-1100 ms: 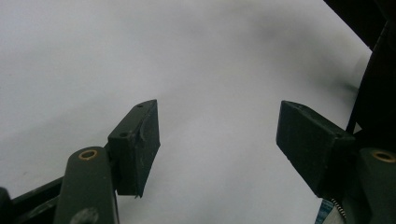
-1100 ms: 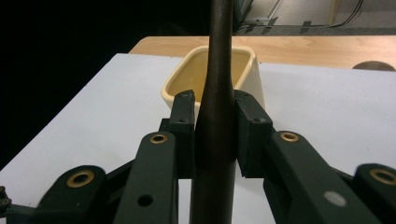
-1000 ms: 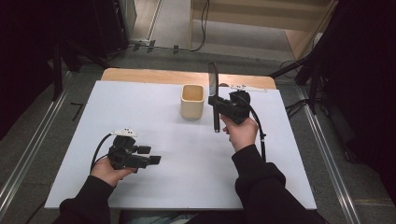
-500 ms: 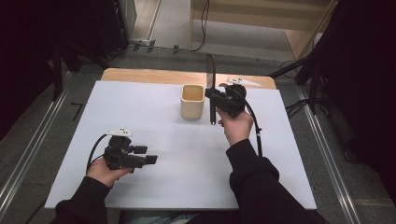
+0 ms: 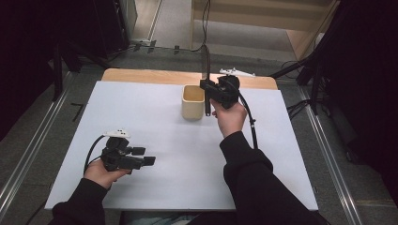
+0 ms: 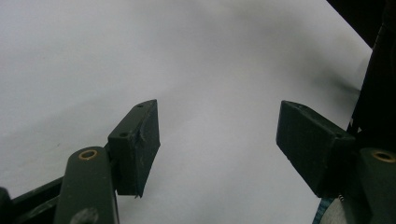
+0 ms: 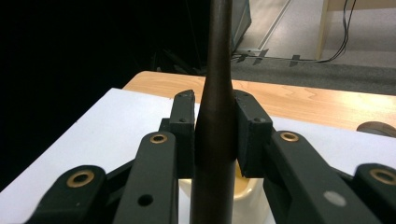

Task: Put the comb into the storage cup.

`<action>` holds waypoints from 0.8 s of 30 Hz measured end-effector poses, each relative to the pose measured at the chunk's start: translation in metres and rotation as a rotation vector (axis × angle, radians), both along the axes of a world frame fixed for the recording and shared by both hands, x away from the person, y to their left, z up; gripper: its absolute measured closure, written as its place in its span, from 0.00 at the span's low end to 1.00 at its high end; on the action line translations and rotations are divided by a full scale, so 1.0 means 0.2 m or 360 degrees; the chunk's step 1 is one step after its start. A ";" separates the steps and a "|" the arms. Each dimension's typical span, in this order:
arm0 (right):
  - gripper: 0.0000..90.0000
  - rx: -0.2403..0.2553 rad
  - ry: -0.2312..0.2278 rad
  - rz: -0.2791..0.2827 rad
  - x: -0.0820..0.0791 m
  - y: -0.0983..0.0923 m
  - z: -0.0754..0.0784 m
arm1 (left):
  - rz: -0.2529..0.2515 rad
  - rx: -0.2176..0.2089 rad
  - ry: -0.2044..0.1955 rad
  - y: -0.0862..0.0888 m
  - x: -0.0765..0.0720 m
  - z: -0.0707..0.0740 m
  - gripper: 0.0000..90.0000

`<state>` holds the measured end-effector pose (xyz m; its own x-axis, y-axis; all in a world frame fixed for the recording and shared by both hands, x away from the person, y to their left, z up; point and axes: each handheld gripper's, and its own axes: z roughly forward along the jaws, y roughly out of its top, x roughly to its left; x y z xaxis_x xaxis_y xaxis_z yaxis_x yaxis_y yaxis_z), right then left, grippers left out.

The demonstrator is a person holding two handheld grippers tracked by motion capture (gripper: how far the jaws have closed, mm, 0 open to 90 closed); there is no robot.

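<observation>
White table top (image 5: 155, 112), w/ a bare wood strip (image 5: 141, 75) along the far edge. On it: one cream cup (image 5: 193, 102), upright, far-centre, near the wood strip. Small white part (image 5: 237, 72) lies on the wood at the far right, too small to ID. Table stands on a grey floor (image 5: 28, 154).

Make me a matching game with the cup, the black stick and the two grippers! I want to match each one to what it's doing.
Things:
1. cup
2. stick
3. left gripper
4. right gripper

States:
A. open, nothing between its jaws
B. stands on the white table, cream-coloured
C. shut on the stick
D. held upright beside the cup

Pairs: 1-B, 2-D, 3-A, 4-C
</observation>
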<state>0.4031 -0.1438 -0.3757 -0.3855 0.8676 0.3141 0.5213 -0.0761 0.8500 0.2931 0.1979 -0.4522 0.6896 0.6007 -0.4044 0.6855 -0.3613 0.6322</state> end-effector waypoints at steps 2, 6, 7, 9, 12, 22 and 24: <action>0.78 -0.0011 -0.0001 -0.0004 0.02 0.01 0.00 | -0.0001 -0.0009 0.0000 0.00 0.00 0.00 0.34; 0.78 -0.0007 0.0009 -0.0014 0.05 0.02 0.00 | 0.0005 -0.0011 0.0003 0.01 0.00 0.00 0.34; 0.78 0.0004 0.0008 -0.0019 0.06 0.02 0.00 | 0.0006 -0.0007 0.0005 0.01 0.00 0.00 0.34; 0.78 0.0003 0.0003 -0.0018 0.07 0.03 0.00 | 0.0005 -0.0013 0.0007 0.01 0.00 0.00 0.34; 0.78 0.0003 0.0011 -0.0032 0.11 0.03 0.00 | 0.0002 -0.0012 0.0007 0.01 0.00 0.00 0.34; 0.78 -0.0021 -0.0009 -0.0067 0.22 0.06 0.03 | -0.0003 -0.0015 0.0012 0.02 0.00 -0.01 0.34; 0.78 -0.0026 -0.0009 -0.0069 0.24 0.07 0.03 | -0.0007 -0.0010 0.0012 0.02 0.00 -0.01 0.34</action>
